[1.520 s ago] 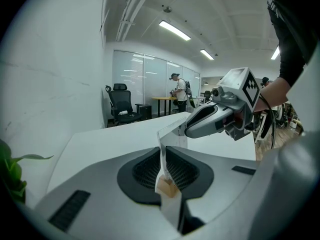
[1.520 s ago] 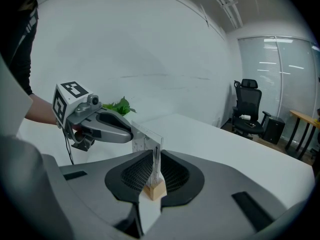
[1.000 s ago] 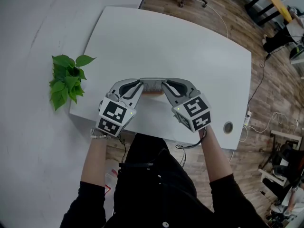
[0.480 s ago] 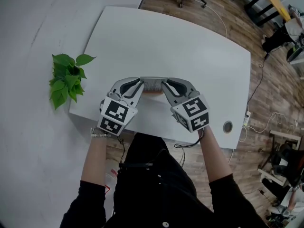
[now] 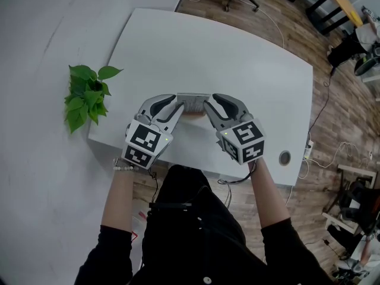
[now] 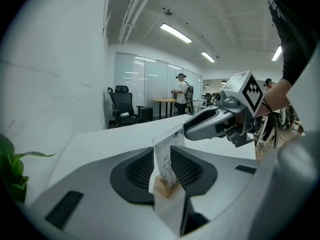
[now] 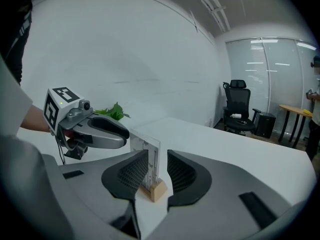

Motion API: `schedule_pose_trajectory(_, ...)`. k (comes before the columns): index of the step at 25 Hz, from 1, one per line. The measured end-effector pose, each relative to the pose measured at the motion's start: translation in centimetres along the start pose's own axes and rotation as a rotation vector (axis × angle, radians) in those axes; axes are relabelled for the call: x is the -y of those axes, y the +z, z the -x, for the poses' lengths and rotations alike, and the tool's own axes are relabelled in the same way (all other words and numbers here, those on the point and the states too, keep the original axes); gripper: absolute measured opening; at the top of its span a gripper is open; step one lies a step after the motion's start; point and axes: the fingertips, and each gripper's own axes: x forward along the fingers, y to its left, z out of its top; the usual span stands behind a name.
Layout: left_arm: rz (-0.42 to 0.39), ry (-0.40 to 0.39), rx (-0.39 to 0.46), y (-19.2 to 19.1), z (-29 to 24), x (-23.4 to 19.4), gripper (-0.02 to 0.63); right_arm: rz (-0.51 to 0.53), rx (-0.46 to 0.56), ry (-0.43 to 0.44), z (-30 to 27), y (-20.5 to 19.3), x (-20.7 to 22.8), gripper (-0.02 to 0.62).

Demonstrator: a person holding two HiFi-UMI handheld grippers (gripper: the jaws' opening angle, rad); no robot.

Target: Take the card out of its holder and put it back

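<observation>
A clear card (image 5: pixel 193 101) stands upright in a small wooden holder (image 5: pixel 193 114) near the front edge of the white table (image 5: pixel 225 52). My left gripper (image 5: pixel 178 101) is at the card's left end and my right gripper (image 5: pixel 209 101) at its right end. In the left gripper view the card (image 6: pixel 165 156) and holder (image 6: pixel 165 188) sit between jaws that have just been opening, and the pads are off the card. The right gripper view shows the same: card (image 7: pixel 148 156) and holder (image 7: pixel 156 190) stand in the gap between spread jaws.
A potted green plant (image 5: pixel 86 97) sits off the table's left corner. A round cable port (image 5: pixel 285 158) is at the table's front right. A black office chair (image 7: pixel 240 109) stands beyond the table, and a person (image 6: pixel 181 91) stands far back in the room.
Both grippers' jaws have spread apart and let go of the card's ends. The card still stands in its holder, and the hands have stayed put.
</observation>
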Motion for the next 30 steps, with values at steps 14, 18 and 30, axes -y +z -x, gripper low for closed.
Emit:
schedule_pose_trajectory(14,-0.073,0.067,0.083,3.8,4.6,0.9,0.026,0.008,0.155,-0.117,4.6,3.9,0.1,0.051)
schedule_pose_trajectory(18,-0.073,0.082,0.146,6.5,6.1,1.8,0.015,0.012,0.236,-0.133,6.6,6.2,-0.9,0.049)
schedule_pose_trajectory(30,-0.101,0.156,0.25,12.5,11.7,3.3,0.014,0.071,0.372,-0.184,12.8,11.0,-2.9,0.049)
